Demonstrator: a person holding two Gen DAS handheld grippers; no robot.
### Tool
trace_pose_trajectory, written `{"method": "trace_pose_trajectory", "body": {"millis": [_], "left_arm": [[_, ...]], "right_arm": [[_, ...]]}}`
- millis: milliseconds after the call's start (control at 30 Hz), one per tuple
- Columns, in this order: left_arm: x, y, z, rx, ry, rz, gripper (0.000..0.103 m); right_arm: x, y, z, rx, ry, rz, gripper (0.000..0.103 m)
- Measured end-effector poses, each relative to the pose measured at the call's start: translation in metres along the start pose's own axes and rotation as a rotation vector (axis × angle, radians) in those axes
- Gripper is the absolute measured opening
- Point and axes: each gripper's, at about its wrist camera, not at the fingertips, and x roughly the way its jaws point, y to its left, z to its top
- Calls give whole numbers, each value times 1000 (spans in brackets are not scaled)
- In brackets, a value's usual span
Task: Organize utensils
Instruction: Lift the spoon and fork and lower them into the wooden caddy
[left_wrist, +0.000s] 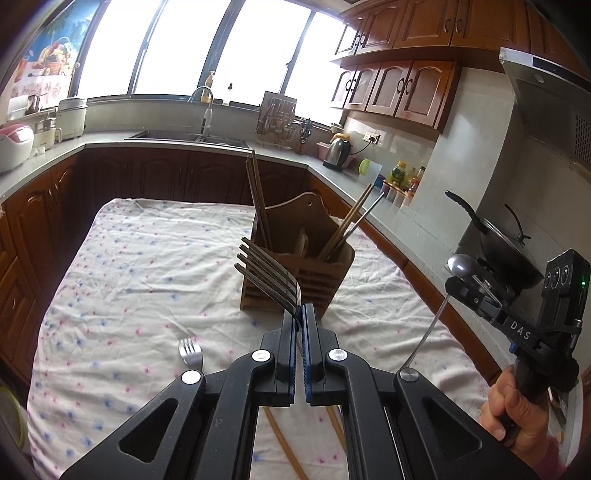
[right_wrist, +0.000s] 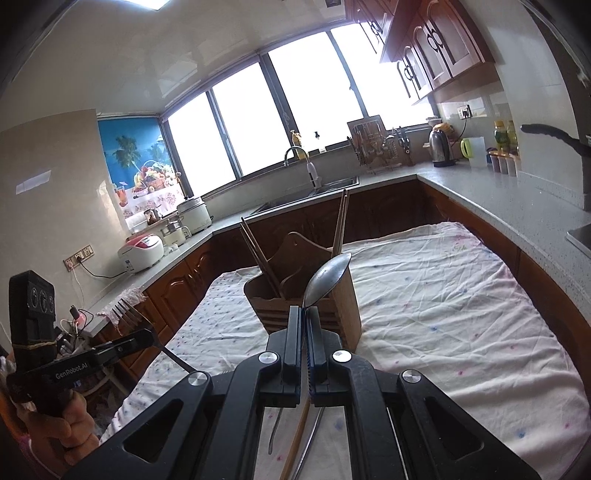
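Fork (left_wrist: 269, 275): clamped in left gripper (left_wrist: 300, 314), tines raised before wooden utensil holder (left_wrist: 299, 266) (chopsticks inside). Spoon (right_wrist: 327, 280): gripped by right gripper (right_wrist: 303, 317). Second fork (left_wrist: 191, 352): lying on floral cloth (left_wrist: 147, 280).

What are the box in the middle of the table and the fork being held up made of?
The box looks like brown wood, matte, with slots cut in its front. The fork held in the left hand-held gripper looks like metal, probably steel: thin tines with a dark, glossy sheen.
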Motion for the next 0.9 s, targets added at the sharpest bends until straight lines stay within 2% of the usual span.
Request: {"method": "trace_pose_trajectory", "body": {"millis": [467,900], "left_arm": [[22,20,39,-8,-55,14,1],[76,39,88,-8,-134,39,1]], "right_arm": [[33,-4,27,-13,-35,-21,2],[70,5,76,-60,-234,-133,2]]}}
